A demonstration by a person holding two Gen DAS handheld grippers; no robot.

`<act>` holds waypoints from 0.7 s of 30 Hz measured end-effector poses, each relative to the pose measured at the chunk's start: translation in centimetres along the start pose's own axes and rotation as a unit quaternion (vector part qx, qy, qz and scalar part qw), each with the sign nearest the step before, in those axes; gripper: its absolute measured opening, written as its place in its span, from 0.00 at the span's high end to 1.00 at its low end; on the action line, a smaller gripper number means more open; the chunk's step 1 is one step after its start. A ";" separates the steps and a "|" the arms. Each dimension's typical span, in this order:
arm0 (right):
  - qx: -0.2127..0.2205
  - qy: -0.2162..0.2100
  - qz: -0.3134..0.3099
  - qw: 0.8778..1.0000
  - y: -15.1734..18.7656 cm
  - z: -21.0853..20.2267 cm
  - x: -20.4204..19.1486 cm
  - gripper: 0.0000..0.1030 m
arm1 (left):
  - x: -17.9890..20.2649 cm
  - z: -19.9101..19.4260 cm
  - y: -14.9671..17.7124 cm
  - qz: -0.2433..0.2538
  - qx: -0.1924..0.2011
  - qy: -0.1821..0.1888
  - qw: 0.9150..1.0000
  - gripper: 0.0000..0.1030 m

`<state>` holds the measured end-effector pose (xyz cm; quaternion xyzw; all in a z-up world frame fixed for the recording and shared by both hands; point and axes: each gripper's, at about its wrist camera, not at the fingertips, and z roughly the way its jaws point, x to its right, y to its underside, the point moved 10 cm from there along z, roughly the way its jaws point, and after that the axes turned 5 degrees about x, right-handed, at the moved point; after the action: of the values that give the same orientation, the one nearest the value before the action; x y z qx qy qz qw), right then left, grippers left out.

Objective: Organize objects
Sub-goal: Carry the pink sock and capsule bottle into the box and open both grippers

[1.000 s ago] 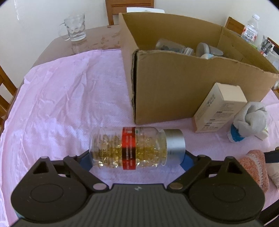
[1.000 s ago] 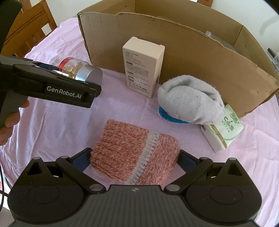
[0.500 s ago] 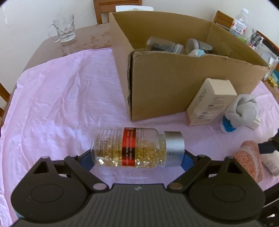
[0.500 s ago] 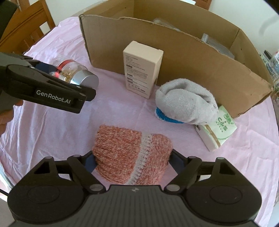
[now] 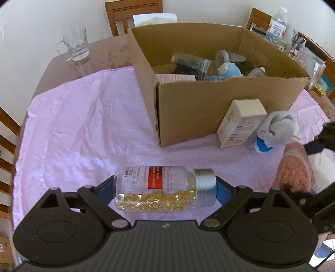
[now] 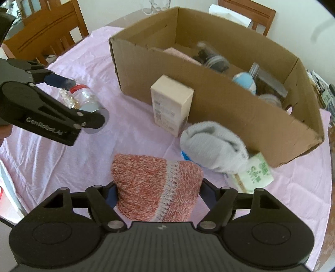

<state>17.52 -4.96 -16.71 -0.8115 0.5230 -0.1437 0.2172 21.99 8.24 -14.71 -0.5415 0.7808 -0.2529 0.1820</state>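
the left hand-held gripper (image 5: 165, 188) squeezes a clear bottle of yellow pills with a silver cap (image 5: 163, 189), lying sideways above the pink cloth on the surface (image 5: 83, 125). the right hand-held gripper (image 6: 157, 192) squeezes a folded pink knitted cloth (image 6: 155, 184). the open brown cardboard box (image 6: 230, 104) sits near the far edge, with a small white box (image 6: 170, 102) touching its front wall.

A glass mug (image 5: 75, 45) and a water bottle (image 5: 276, 25) stand on the table's far edge, wooden chairs (image 5: 134, 12) behind.

small box (image 6: 171, 104) stands before the carton (image 6: 251, 108) (sock bundle (image 6: 211, 144) beside it).
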 end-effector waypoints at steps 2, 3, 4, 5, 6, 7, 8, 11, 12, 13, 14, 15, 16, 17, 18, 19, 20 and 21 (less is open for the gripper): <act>0.004 -0.007 -0.004 1.000 -0.4 -0.6 0.3 0.22 | -0.1 -0.7 -0.2 0.001 -0.003 0.003 1.000 0.10; 0.005 -0.010 -0.008 1.000 -0.5 -0.9 0.5 0.22 | -0.2 -1.0 -0.3 0.001 -0.004 0.006 1.000 0.10; 0.005 -0.013 -0.012 1.000 -0.7 -1.2 0.6 0.22 | -0.2 -1.3 -0.4 0.002 -0.006 0.008 1.000 0.10; 0.006 -0.016 -0.017 1.000 -0.8 -1.5 0.7 0.22 | -0.2 -1.7 -0.6 0.004 -0.007 0.010 1.000 0.10; 0.008 -0.021 -0.022 1.000 -0.9 -1.9 0.8 0.22 | -0.2 -2.1 -0.9 0.007 -0.008 0.013 1.000 0.10; 0.009 -0.027 -0.026 0.999 -1.1 -2.3 1.0 0.22 | -0.2 -2.5 -1.1 0.010 -0.010 0.015 1.000 0.10; 0.009 -0.033 -0.030 0.999 -1.2 -2.7 1.1 0.22 | -0.2 -3.0 -1.4 0.012 -0.012 0.018 1.000 0.10; 0.012 -0.043 -0.042 0.998 -1.8 -4.2 1.8 0.22 | -0.3 -4.2 -2.6 0.016 -0.011 0.027 0.999 0.10; 0.014 -0.044 -0.046 0.998 -2.1 -4.8 2.1 0.22 | -0.3 -4.5 -3.1 0.017 -0.007 0.029 0.999 0.10; 0.017 -0.044 -0.050 0.998 -2.5 -5.1 2.2 0.22 | -0.3 -4.9 -3.7 0.018 -0.004 0.028 0.999 0.10; 0.021 -0.044 -0.053 0.997 -3.0 -5.3 2.3 0.22 | -0.2 -5.3 -4.3 0.020 0.001 0.028 0.999 0.10; 0.025 -0.044 -0.056 0.997 -3.4 -5.8 2.6 0.22 | 0.0 -5.7 -4.9 0.022 0.007 0.029 0.999 0.10; 0.030 -0.044 -0.058 0.997 -3.8 -6.1 2.8 0.22 | 0.1 -5.9 -5.6 0.023 0.013 0.031 0.999 0.10; 0.034 -0.044 -0.060 0.997 -4.2 -6.4 2.9 0.22 | 0.2 -6.3 -6.3 0.023 0.019 0.033 0.999 0.10; 0.038 -0.044 -0.063 0.996 -4.6 -6.6 3.0 0.22 | 0.4 -6.5 -7.0 0.024 0.025 0.036 0.999 0.10; 0.041 -0.044 -0.066 0.996 -5.0 -6.7 3.1 0.22 | 0.6 -6.6 -7.9 0.027 0.033 0.038 0.998 0.10; 0.043 -0.042 -0.068 0.996 -5.3 -6.8 3.2 0.22 | 0.8 -6.7 -8.6 0.031 0.039 0.039 0.998 0.10; 0.048 -0.038 -0.072 0.996 -5.7 -7.0 3.4 0.22 | 0.9 -6.6 -9.2 0.034 0.044 0.037 0.998 0.10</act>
<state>20.17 -7.40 -7.83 -0.8405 0.4472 -0.1526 0.2650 24.93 6.07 -3.91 -0.4966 0.7930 -0.3006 0.1846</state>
